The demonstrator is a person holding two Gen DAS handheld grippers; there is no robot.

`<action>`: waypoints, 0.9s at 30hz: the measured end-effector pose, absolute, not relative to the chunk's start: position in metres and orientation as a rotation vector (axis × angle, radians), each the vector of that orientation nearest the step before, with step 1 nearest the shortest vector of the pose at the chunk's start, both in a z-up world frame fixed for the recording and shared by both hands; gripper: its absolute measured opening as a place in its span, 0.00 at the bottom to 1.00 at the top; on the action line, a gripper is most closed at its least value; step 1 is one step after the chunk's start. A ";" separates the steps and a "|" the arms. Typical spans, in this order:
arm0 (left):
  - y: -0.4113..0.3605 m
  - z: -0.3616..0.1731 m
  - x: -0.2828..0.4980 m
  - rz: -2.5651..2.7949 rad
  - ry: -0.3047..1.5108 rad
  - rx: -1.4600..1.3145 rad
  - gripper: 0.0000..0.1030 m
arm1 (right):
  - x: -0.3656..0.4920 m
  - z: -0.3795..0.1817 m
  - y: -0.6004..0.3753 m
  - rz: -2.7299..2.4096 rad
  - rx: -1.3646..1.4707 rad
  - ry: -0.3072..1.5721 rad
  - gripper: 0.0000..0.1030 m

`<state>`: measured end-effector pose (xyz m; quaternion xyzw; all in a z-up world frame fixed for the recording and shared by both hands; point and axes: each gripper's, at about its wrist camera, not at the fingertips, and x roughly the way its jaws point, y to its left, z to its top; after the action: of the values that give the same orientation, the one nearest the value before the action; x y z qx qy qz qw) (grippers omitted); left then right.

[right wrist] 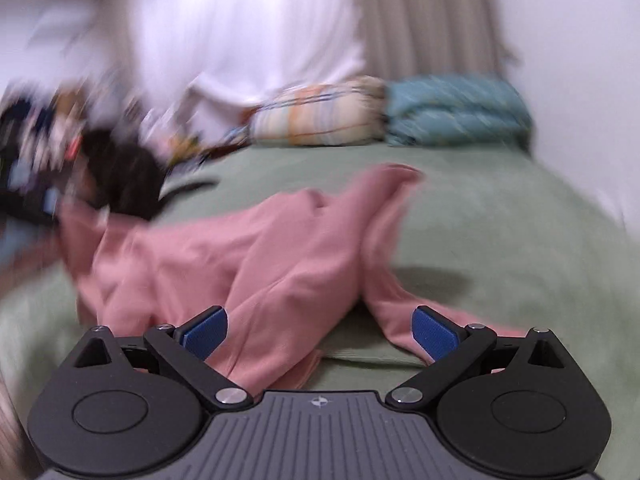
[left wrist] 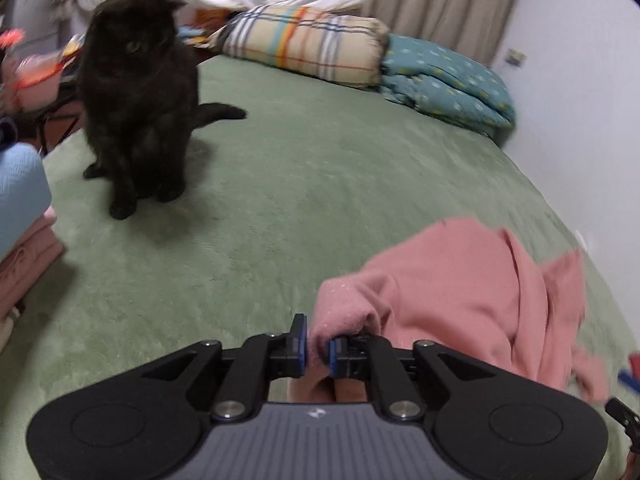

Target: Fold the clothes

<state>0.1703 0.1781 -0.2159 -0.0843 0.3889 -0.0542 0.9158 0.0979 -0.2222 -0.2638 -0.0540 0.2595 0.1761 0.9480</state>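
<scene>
A pink garment (left wrist: 460, 292) lies rumpled on a green bed (left wrist: 320, 184), soft and fleecy-looking, bunched into loose folds rather than spread flat. The left gripper (left wrist: 318, 346) has its blue pads (left wrist: 303, 344) closed to a narrow slot on a thick rolled edge of the cloth, which bulges up between and above them. From that pinch the fabric runs away to the right in a heap, one flap standing up at its far side.

In the right wrist view, much blurred, the same garment (right wrist: 256, 256) stretches across the bed (right wrist: 500, 240) from left to right, a long limb of it reaching toward the pillows and another trailing under the right-hand pad. The right gripper (right wrist: 320, 330) stands wide open just over the cloth, gripping nothing.

A black cat (left wrist: 138, 96) sits upright on the bed well beyond the garment. A folded stack (left wrist: 24, 240), blue over pink, rests at the left edge. A plaid pillow (left wrist: 308, 44) and a teal quilt (left wrist: 444, 80) lie at the head.
</scene>
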 end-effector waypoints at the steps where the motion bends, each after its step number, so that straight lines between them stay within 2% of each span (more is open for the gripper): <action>1: 0.176 -0.214 0.165 -0.136 0.798 -0.150 0.25 | 0.098 -0.266 -0.216 0.372 -0.149 0.541 0.89; 4: 0.164 -0.216 0.147 -0.169 0.780 -0.063 0.38 | 0.096 -0.268 -0.211 0.369 -0.169 0.562 0.81; 6: 0.152 -0.217 0.134 -0.193 0.766 0.025 0.40 | 0.095 -0.269 -0.208 0.367 -0.182 0.577 0.79; 8: 0.142 -0.223 0.125 -0.208 0.756 0.124 0.40 | 0.094 -0.270 -0.204 0.365 -0.195 0.591 0.80; 14: 0.078 -0.264 0.092 -0.304 0.658 0.745 0.40 | 0.090 -0.274 -0.194 0.359 -0.234 0.634 0.81; 21: 0.033 -0.311 0.095 -0.466 0.559 1.132 0.42 | 0.078 -0.279 -0.195 0.335 -0.247 0.659 0.82; 22: 0.032 -0.312 0.100 -0.470 0.561 1.130 0.32 | 0.077 -0.279 -0.195 0.332 -0.246 0.657 0.82; 24: 0.030 -0.314 0.110 -0.478 0.565 1.125 0.01 | 0.074 -0.278 -0.196 0.322 -0.244 0.653 0.83; 27: 0.039 -0.292 0.122 -0.433 0.543 0.976 0.01 | 0.070 -0.275 -0.199 0.301 -0.237 0.644 0.85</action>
<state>0.1219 0.0392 -0.2921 0.4595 0.2556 -0.2039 0.8258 0.0702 -0.1988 -0.2747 -0.1156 0.3146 0.1470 0.9306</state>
